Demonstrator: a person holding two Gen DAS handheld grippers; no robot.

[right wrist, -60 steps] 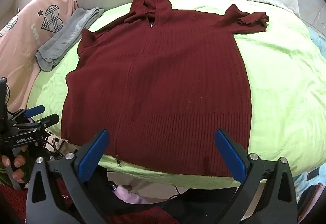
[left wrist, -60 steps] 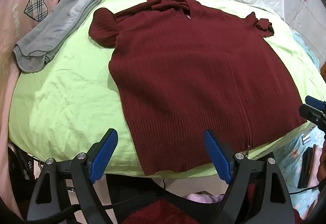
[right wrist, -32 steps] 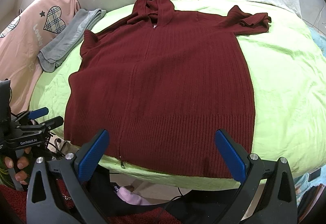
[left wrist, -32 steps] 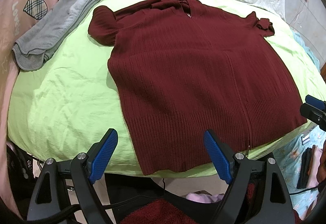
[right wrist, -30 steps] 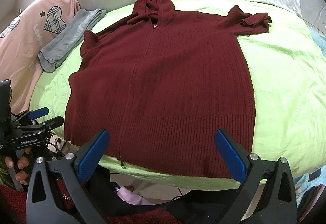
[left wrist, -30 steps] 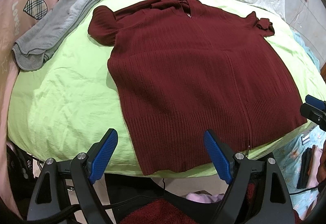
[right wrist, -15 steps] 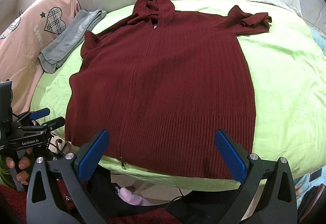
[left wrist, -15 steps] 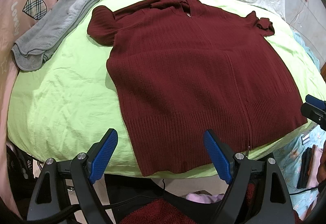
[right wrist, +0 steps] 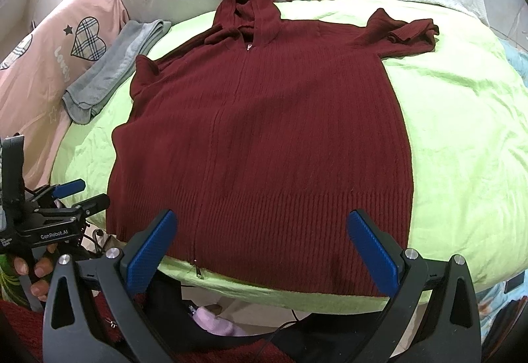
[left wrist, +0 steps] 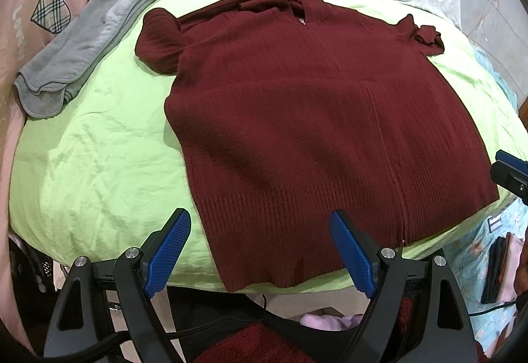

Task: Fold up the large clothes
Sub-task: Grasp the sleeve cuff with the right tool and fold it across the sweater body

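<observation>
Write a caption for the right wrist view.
Open right gripper poised over the hem of a maroon hooded cardigan spread flat.

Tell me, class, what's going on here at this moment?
A person holds a two-finger gripper in each hand over a bed. A dark red hooded zip sweater lies spread flat, front up, on the lime green sheet, its sleeves bunched at the shoulders. The left gripper and right gripper are both open near the hem, gripping nothing. No fold has been made. A folded grey towel lies beside it.
</observation>
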